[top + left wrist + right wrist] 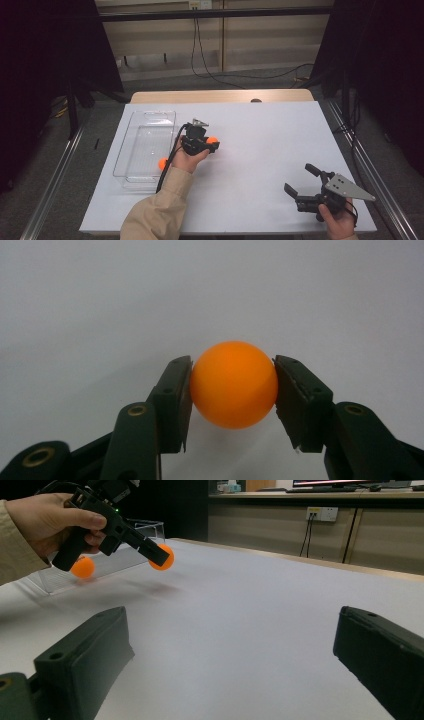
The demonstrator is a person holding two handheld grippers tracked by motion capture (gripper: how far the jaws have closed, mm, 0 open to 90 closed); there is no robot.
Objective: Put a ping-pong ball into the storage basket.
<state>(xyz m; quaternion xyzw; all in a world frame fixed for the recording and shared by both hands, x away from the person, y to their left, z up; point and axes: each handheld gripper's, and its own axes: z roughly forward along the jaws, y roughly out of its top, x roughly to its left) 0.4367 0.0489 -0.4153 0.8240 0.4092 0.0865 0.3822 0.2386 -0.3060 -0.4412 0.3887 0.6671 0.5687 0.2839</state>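
My left gripper point(212, 144) is shut on an orange ball point(233, 384), its two black pads point(176, 400) pressing the ball's sides. In the high view that ball point(212, 140) hangs a little above the white table, right of a clear plastic tray point(131, 134). The right gripper view shows the same held ball point(165, 557) lifted off the surface. A second orange ball point(162, 163) lies at the tray's near right corner, also seen as the second ball point(82, 566) beside the person's hand. My right gripper point(303, 179) rests at the table's near right, open, with nothing between its jaws.
The white table sheet point(270, 145) stretches wide between the two grippers. A wooden strip point(220, 96) borders the table's far edge. Dark curtains and metal rails flank both sides, and cables run along the floor behind.
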